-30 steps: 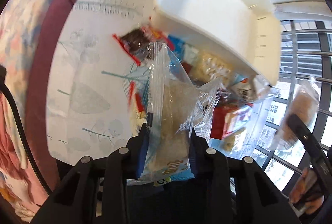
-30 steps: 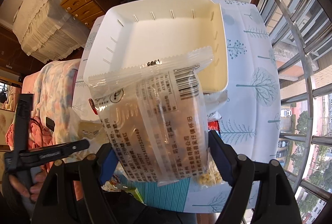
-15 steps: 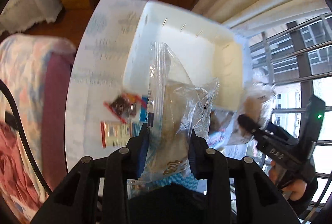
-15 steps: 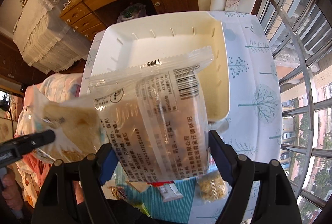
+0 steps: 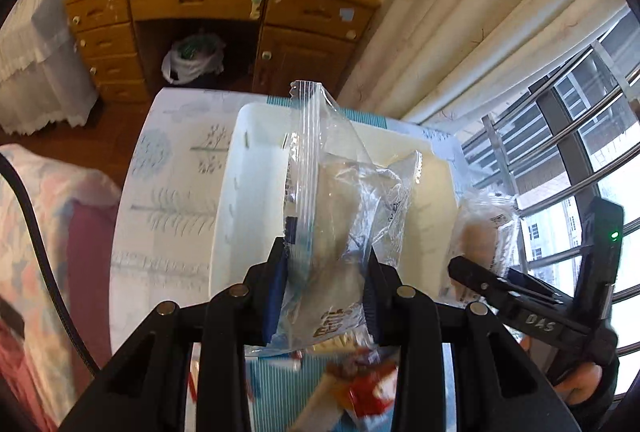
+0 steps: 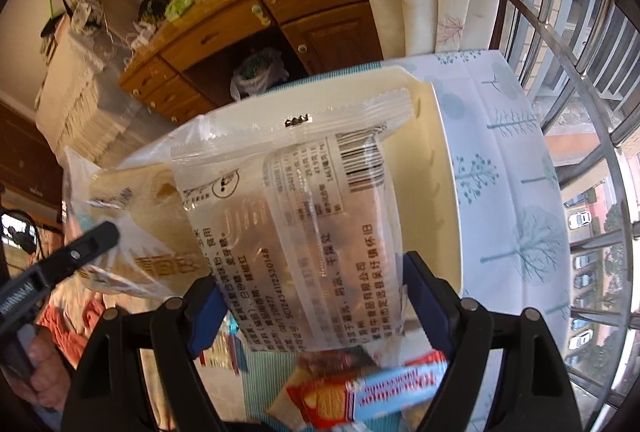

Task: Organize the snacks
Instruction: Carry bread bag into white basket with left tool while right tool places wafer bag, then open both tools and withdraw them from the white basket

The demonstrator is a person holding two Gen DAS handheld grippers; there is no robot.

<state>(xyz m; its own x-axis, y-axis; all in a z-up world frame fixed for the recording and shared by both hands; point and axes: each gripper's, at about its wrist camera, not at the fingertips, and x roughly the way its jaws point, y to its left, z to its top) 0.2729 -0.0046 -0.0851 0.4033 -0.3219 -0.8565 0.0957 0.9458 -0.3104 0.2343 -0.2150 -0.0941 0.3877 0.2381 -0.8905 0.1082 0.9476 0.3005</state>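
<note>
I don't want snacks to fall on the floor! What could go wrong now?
The right gripper has its jaws opening around the printed packet, so it might slip before it is over the white bin. The left gripper pinches its clear packet near one end; it could swing and bump the other.

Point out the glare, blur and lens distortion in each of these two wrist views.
Left wrist: window blown out white, loose snacks at the bottom smeared, dresser bowed by the fisheye. Right wrist: sunlight glares on the clear packet, railing curves, bottom wrappers blurred.
</note>
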